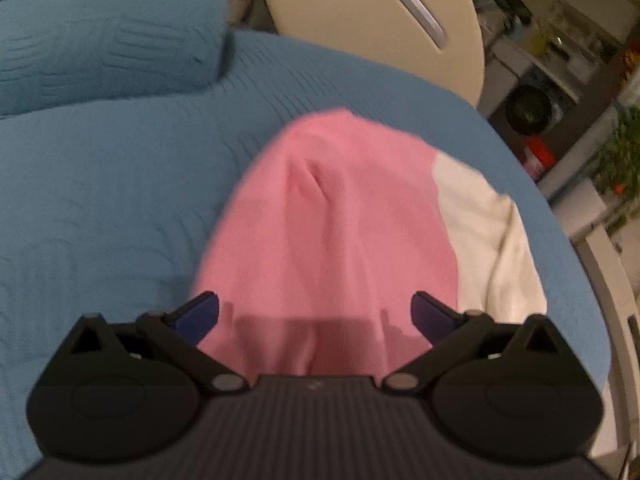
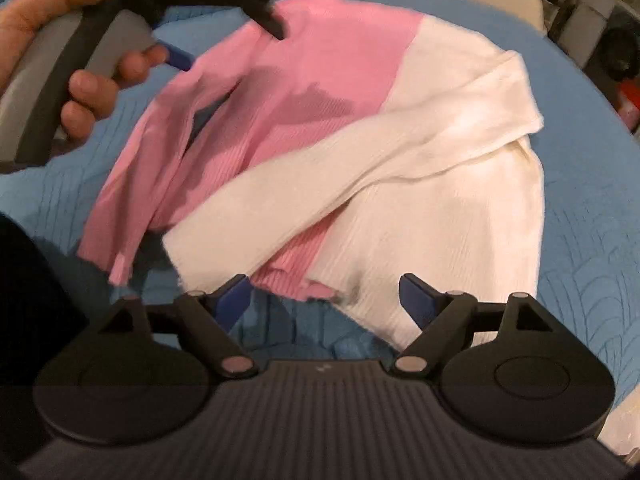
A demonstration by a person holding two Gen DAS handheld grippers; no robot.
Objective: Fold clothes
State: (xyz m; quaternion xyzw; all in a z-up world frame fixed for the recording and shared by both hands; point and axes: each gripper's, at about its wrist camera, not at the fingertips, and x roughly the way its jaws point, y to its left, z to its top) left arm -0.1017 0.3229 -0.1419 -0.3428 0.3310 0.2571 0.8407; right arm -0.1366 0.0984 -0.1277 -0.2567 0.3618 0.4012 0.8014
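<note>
1. My right camera shows the whole pink-and-white sweater (image 2: 320, 140) on the blue bedspread (image 2: 592, 200), both sleeves crossed over it, and the hand (image 2: 76, 60) holding the left gripper (image 2: 224, 40).
2. My left camera shows only pink cloth and a white edge.
3. Left gripper (image 1: 315, 316) fingers wide, pinching nothing; right gripper (image 2: 326, 300) likewise wide, empty.

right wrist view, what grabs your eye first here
A pink and white ribbed sweater lies spread on the blue quilted bedspread, its white sleeve folded diagonally across the pink half. The right gripper stands open over the hem, and at upper left a hand holds the other gripper's handle.
</note>
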